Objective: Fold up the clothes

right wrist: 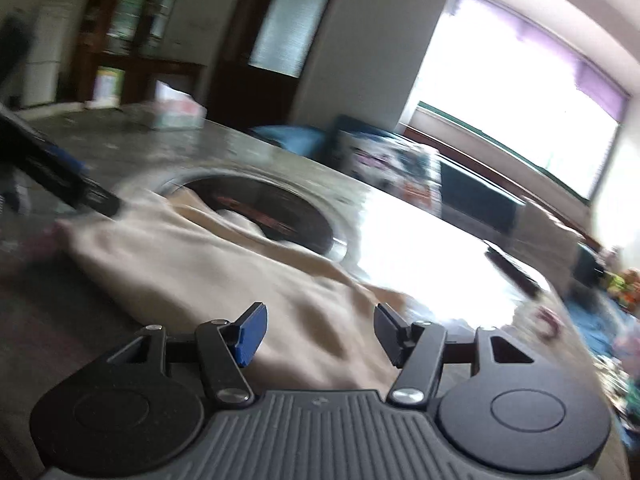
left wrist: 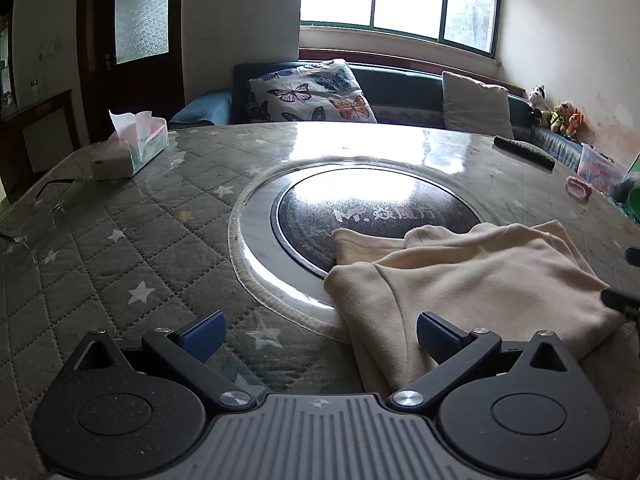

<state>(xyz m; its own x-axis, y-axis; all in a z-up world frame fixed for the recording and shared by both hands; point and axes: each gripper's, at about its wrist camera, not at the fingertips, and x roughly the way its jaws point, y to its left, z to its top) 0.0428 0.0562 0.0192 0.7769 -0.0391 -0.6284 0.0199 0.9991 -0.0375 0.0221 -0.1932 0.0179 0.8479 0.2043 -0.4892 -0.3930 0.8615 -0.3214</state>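
Note:
A cream garment (left wrist: 472, 280) lies folded on the quilted table, partly over the round dark hotplate (left wrist: 360, 216). My left gripper (left wrist: 320, 336) is open and empty, just above the table at the garment's near left edge. Its right finger is over the cloth. The right gripper's fingers (left wrist: 624, 300) show at the garment's right edge. In the blurred right wrist view my right gripper (right wrist: 318, 334) is open and empty, low over the cream garment (right wrist: 208, 264). The left gripper (right wrist: 60, 176) shows at the garment's far left corner.
A tissue box (left wrist: 132, 146) and glasses (left wrist: 44, 208) sit at the table's back left. A dark remote (left wrist: 524, 150), a pink item (left wrist: 578, 188) and a plastic box (left wrist: 600, 168) sit at the back right. A sofa with cushions (left wrist: 312, 92) stands behind the table.

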